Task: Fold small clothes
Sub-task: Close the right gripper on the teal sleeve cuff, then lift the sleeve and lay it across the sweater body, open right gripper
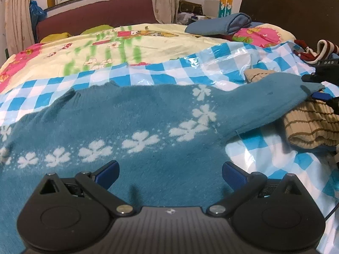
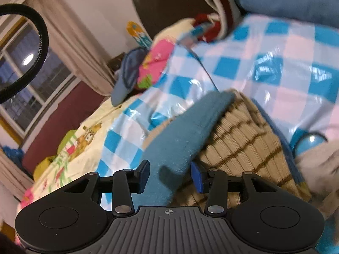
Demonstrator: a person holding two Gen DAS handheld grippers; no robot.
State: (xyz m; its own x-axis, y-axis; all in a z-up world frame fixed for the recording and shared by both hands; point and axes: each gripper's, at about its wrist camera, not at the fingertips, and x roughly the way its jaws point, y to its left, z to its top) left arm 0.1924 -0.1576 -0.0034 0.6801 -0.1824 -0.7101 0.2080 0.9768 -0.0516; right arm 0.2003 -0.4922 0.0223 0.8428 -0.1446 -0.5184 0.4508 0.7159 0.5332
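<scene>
Left wrist view: left claw (image 1: 170, 174) angled down, released wide above teal knitted sweater with white clover flowers (image 1: 131, 131), spread on blue-checked plastic sheet (image 1: 148, 72).

Right wrist view: right claw (image 2: 170, 174) tilted, released; sweater's sleeve lies between its parted fingers, over tan ribbed striped garment (image 2: 243, 139).

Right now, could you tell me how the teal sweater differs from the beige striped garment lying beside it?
The teal sweater is spread out flat, while the beige striped garment sits bunched in a heap. The sweater is fuzzy with white flower shapes; the beige garment is ribbed with thin brown stripes. The sweater's sleeve lies over the beige garment, which sits underneath. Both are knitwear resting on the blue-and-white checked plastic sheet.
</scene>
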